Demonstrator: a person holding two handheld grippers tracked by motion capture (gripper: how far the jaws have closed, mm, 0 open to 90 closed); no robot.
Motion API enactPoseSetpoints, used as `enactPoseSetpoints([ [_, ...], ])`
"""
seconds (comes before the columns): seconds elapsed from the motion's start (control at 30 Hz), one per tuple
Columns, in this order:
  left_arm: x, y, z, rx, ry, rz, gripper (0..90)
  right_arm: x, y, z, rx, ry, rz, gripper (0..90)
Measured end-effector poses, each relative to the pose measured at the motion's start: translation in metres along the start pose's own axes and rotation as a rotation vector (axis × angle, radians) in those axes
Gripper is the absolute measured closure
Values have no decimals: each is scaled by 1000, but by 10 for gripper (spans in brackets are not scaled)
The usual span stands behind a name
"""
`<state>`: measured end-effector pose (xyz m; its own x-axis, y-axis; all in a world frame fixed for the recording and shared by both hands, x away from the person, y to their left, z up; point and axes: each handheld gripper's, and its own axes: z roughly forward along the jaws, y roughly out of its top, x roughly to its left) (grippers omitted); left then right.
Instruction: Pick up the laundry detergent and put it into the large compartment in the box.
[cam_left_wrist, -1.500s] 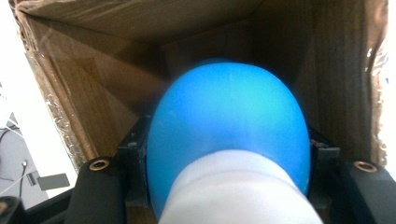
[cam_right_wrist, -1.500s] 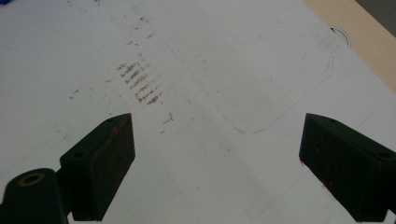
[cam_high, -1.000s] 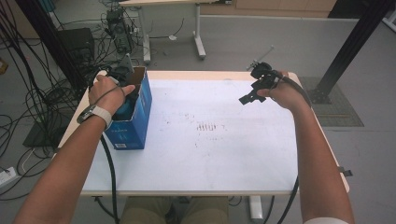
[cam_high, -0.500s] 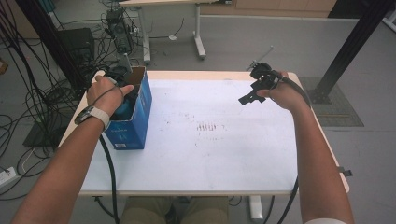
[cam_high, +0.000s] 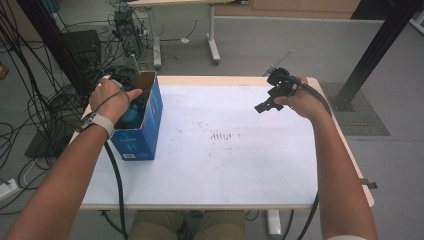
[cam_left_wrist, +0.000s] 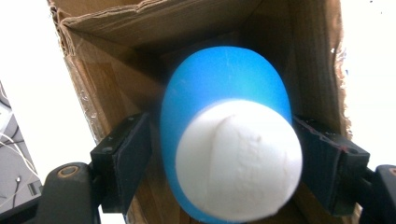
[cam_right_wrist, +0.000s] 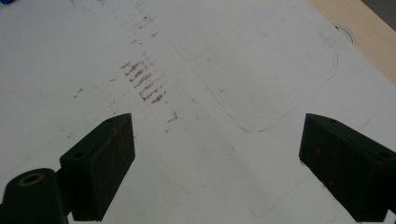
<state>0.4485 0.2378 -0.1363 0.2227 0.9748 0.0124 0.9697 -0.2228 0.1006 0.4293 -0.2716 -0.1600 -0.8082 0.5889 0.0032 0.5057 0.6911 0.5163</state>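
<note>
The left hand-held gripper (cam_left_wrist: 219, 154) reaches down into the open-topped blue cardboard box (cam_high: 145, 132) at the left end of the bench. Between its jaws sits a blue, rounded object with a white domed end (cam_left_wrist: 233, 140), inside the box's brown interior. The jaws have just been opening; in the left gripper view a thin gap shows between the left pad and the object, while the right pad sits at or just off its side, so the grip looks released or nearly so. I judge the step in hand to be letting the object go inside the box. To do it well, the jaws should spread far enough that both pads come clear, and the gripper should then lift straight up along the box's axis, so that neither pad drags the object nor catches a cardboard flap and tips the box.

The right hand-held gripper (cam_high: 272, 95) hangs above the far right part of the bench, its jaws wide apart and holding nothing.

The white bench top (cam_high: 240, 165) bears reddish-brown smudges (cam_right_wrist: 144, 81) near its middle and a faint blue pen outline. Around it are grey floor, tangled black cables at the left and another desk's legs beyond.
</note>
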Motion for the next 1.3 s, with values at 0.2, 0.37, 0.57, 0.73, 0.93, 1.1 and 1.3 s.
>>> enactPoseSetpoints([
  [0.2,0,-1,-1,-5,-2,16,229,2,-1,-1,-1,0,1,105],
  [0.37,1,-1,-5,-4,-8,33,199,3,-2,-3,0,-5,5,105],
  [0.57,1,-3,-8,-8,-5,46,162,4,-2,-4,-1,-5,3,105],
  [0.73,0,-5,-13,-14,3,52,101,6,-1,-6,2,-11,4,105],
  [0.93,-5,-6,-22,-20,-6,86,86,9,1,-6,6,-13,0,105],
  [1.1,-8,-11,-32,-45,-1,95,86,11,0,-9,2,-16,0,105],
  [1.3,-8,-14,-43,-58,11,105,60,14,-2,-14,2,-26,3,105],
])
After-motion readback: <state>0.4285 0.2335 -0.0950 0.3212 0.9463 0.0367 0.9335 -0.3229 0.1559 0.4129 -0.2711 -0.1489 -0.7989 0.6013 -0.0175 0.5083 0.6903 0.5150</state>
